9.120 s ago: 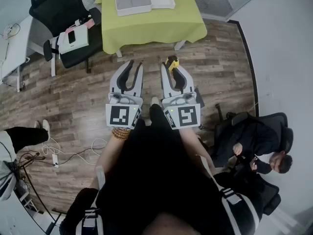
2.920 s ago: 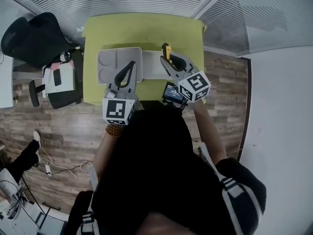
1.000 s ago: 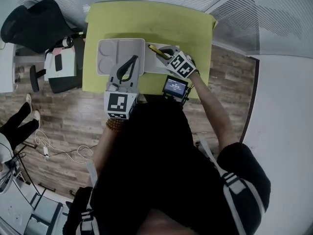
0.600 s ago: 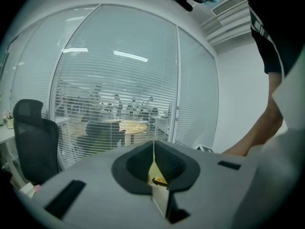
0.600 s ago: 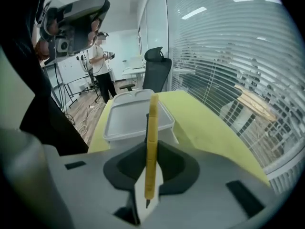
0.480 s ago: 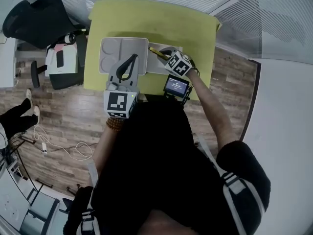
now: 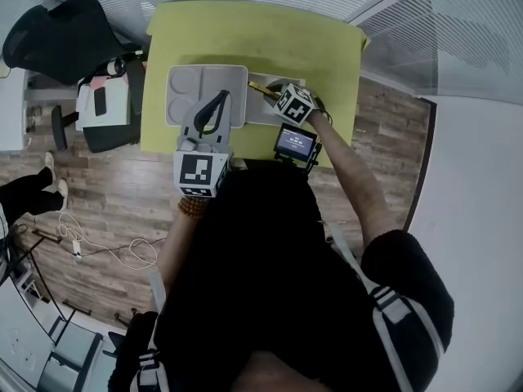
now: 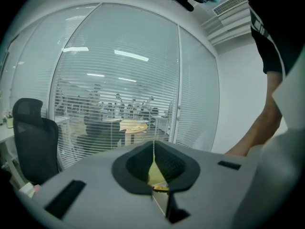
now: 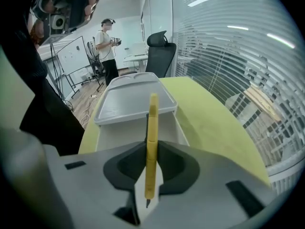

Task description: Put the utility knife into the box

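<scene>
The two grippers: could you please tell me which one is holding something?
The right gripper: its jaws are clamped on the yellow utility knife, which stands out beyond them. The left gripper has its jaws shut together with nothing between them.

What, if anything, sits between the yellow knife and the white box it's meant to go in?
Nothing visible does. The right gripper holds the utility knife directly over the white box, whose top is open. The grey tray lies beside the box, not across its opening.
</scene>
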Demonstrator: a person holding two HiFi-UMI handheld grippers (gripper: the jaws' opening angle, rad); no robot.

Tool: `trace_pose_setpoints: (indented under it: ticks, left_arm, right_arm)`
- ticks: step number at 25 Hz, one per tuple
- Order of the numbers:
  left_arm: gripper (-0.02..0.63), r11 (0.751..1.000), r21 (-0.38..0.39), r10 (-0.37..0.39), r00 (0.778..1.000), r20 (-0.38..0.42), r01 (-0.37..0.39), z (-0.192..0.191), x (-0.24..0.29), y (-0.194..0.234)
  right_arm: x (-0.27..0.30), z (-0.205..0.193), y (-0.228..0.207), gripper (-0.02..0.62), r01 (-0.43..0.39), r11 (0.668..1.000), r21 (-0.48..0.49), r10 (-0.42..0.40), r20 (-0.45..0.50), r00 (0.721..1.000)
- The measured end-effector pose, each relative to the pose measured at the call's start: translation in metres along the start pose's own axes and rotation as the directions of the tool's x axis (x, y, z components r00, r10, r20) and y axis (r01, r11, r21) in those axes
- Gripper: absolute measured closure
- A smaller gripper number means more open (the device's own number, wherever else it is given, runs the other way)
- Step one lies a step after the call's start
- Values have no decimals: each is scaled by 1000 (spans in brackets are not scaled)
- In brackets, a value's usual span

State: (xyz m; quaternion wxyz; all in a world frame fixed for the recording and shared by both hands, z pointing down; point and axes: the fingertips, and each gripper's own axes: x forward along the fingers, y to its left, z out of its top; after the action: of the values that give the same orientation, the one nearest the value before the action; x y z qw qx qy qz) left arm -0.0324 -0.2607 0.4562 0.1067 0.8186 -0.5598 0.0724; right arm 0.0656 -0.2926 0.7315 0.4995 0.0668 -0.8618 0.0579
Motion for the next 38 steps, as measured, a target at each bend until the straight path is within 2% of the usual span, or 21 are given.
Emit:
trace_pose_setpoints:
  ticks: [11, 27, 31, 38]
  left_arm:
    - [588, 1000, -4, 22, 1000, -4, -22, 0, 0, 9]
    - [588, 999, -18, 34, 999, -7, -34, 1, -2, 14]
    - [588, 999, -17, 40, 999, -10, -40, -1, -4, 16]
    - [588, 998, -21, 53, 998, -22, -53, -6, -6, 20]
  right_arm:
    - [19, -12, -2, 537, -30, 999, 15, 31, -59, 998]
    - [25, -31, -22, 538, 45, 998, 38, -36, -211, 977]
    - [31, -34, -25, 538, 49, 995, 86, -26, -249, 968]
    - [43, -33, -22, 538, 29, 994, 107, 0, -260, 966]
